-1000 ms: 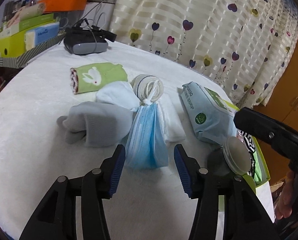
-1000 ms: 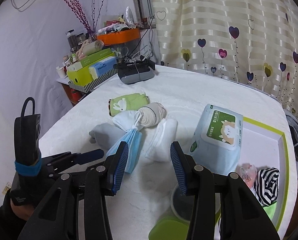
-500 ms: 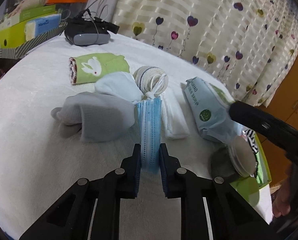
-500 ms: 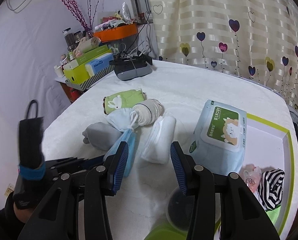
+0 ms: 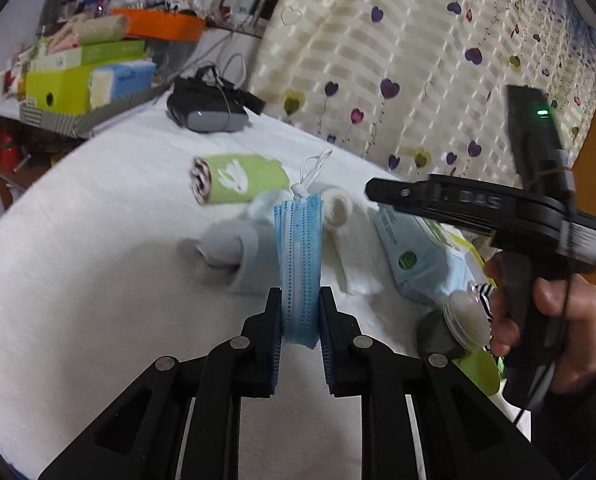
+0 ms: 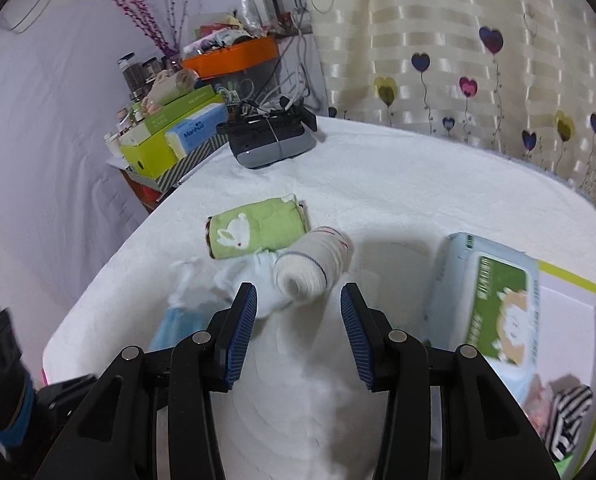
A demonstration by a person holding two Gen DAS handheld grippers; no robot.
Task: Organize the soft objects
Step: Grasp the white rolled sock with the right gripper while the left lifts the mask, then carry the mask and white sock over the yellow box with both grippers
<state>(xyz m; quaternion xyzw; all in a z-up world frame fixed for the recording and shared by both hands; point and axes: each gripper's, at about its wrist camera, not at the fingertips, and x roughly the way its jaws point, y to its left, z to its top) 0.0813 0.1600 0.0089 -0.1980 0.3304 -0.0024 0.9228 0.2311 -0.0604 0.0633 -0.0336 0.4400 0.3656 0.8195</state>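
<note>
Clamping the masks [image 5: 300, 264], the left claw [image 5: 300, 320] holds them clear of the bed; the right claw [image 6: 298, 320] gapes empty, the sock roll [image 6: 314, 268] just ahead. Two items sit in the tray [image 6: 570, 280]; I judge most remain.

Left gripper [image 5: 300, 334]: jaws clamped on a folded blue mask [image 5: 299, 260], pointing forward and downward.
Right gripper [image 6: 298, 334]: jaws stood apart with nothing between the pads, tilted down.
Right hand [image 5: 554, 320]: wrapped round the right gripper's black handle, seen at the right of the left wrist view.
</note>
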